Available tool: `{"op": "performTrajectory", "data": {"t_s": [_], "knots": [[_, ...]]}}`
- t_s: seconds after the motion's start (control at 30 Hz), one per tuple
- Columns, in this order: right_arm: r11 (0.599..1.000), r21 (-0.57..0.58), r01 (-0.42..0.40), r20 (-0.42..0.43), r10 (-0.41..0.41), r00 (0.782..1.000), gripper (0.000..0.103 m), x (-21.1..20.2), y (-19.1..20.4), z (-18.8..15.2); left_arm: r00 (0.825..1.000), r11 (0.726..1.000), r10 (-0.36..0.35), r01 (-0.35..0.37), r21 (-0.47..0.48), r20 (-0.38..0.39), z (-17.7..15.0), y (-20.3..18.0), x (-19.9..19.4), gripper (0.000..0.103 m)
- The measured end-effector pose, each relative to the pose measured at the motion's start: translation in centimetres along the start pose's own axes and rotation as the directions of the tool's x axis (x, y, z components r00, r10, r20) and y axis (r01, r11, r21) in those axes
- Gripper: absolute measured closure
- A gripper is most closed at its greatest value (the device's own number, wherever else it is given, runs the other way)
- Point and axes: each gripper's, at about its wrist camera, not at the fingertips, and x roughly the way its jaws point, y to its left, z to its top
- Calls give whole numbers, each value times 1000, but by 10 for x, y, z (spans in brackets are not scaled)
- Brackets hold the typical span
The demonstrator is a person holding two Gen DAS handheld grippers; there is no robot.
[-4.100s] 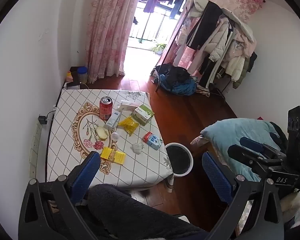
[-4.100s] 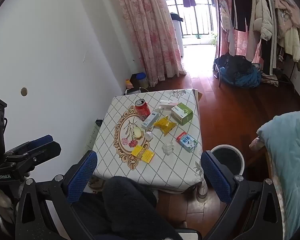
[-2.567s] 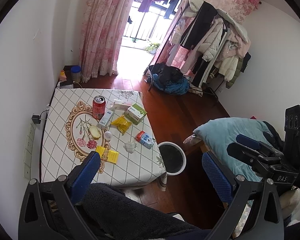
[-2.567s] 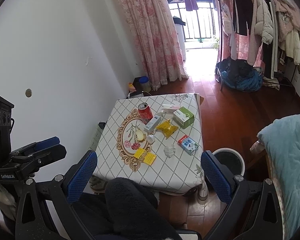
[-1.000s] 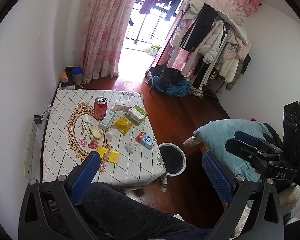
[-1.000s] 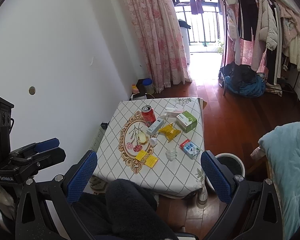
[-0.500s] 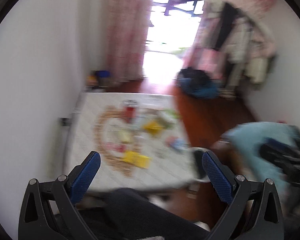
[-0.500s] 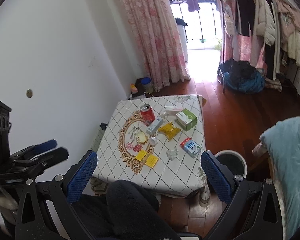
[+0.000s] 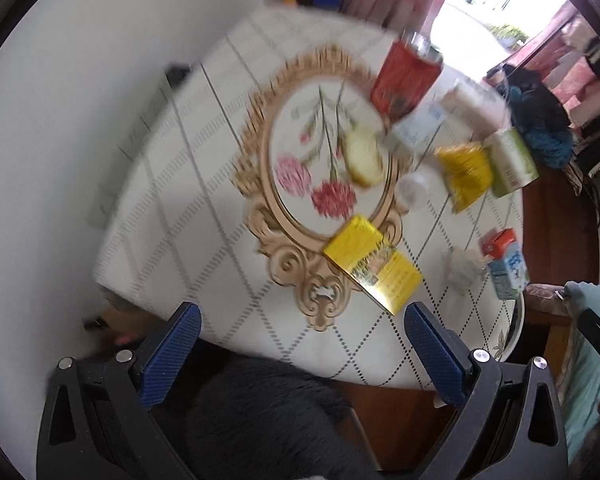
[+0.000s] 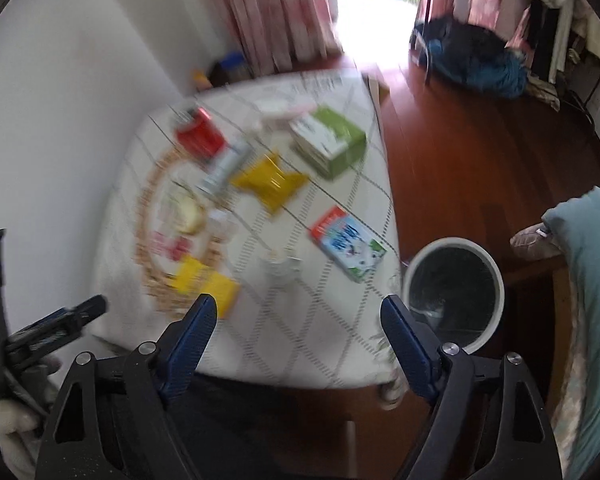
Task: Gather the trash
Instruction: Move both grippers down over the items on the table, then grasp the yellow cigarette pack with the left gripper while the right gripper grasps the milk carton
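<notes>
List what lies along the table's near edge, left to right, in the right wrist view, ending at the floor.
Yellow packet → crumpled clear cup → red and blue milk carton → white bin on the floor beside the table.

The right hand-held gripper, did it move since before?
Yes. The right hand-held gripper came down toward the table, which now looks much bigger; its jaws have just been closing, empty.
</notes>
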Motion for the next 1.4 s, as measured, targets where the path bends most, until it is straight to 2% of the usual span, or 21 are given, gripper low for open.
{"op": "performTrajectory", "data": {"t_s": [0.07, 0.13, 0.17, 0.27, 0.37, 0.4, 0.43, 0.47, 0.57, 0.6, 0.63, 0.67, 0.77, 0.87, 0.93, 1.0, 1.03, 1.1, 1.17, 1.3, 1.4], "knots": [[999, -13, 33, -54, -34, 998, 18, 35, -7, 13, 998, 999, -35, 33, -42, -55, 3, -5, 20, 0], [998, -20, 56, -100, -58, 993, 18, 65, -15, 26, 987, 989, -112, 100, -113, -111, 7, -13, 44, 0], [998, -18, 68, -118, -70, 991, 18, 78, -19, 31, 984, 984, -128, 111, -137, -127, 9, -17, 54, 2], [993, -46, 106, -159, -113, 981, 18, 111, -25, 46, 970, 970, -161, 121, -211, -180, 14, -29, 84, 14], [992, -70, 105, -192, -116, 975, 18, 133, -26, 56, 956, 950, -190, 121, -287, -225, 19, -38, 109, 16], [991, -87, 102, -211, -118, 970, 18, 142, -25, 58, 955, 946, -187, 112, -304, -231, 20, -40, 111, 15], [990, -96, 103, -222, -122, 968, 18, 148, -25, 60, 962, 942, -180, 108, -317, -206, 22, -43, 108, 16], [990, -105, 94, -231, -116, 966, 18, 154, -24, 61, 962, 935, -203, 135, -327, -184, 25, -47, 105, 16], [987, -135, 83, -262, -116, 958, 18, 173, -22, 63, 971, 931, -162, 92, -352, -176, 29, -55, 99, 17], [987, -136, 88, -267, -122, 956, 20, 177, -22, 62, 973, 932, -149, 78, -353, -176, 28, -57, 97, 22], [985, -141, 97, -271, -133, 953, 28, 180, -23, 61, 979, 941, -118, 55, -335, -168, 28, -61, 92, 27], [985, -140, 97, -259, -131, 957, 28, 179, -23, 60, 985, 953, -84, 36, -301, -148, 27, -65, 86, 45], [993, -70, 91, -270, -107, 957, 30, 172, -33, 49, 992, 980, -61, 39, -198, -110, 22, -80, 77, 45], [995, 47, 90, -282, -73, 957, 32, 163, -49, 28, 995, 997, -36, 29, -67, -95, 13, -94, 64, 47], [990, 110, 87, -282, -53, 958, 32, 157, -56, 12, 997, 997, 13, -7, 82, -70, 3, -112, 50, 52], [982, 180, 62, -281, -9, 960, 33, 152, -63, -3, 996, 989, -2, 16, 146, -94, -9, -124, 43, 55], [975, 221, 36, -284, 29, 958, 32, 150, -66, -11, 992, 988, -29, 48, 149, -124, -13, -129, 42, 55], [970, 244, -8, -303, 85, 949, 31, 152, -66, -20, 980, 987, -66, 91, 130, -188, -20, -135, 44, 48], [972, 235, -25, -304, 98, 947, 25, 152, -64, -27, 980, 991, -93, 108, 79, -176, -23, -137, 38, 44], [988, 155, 20, -275, 24, 961, 23, 152, -56, -32, 983, 996, -86, 90, 16, -165, -28, -147, 23, 38], [993, 111, 47, -251, -18, 968, 23, 154, -51, -29, 987, 998, -58, 52, -45, -153, -35, -144, 30, 35]]}}
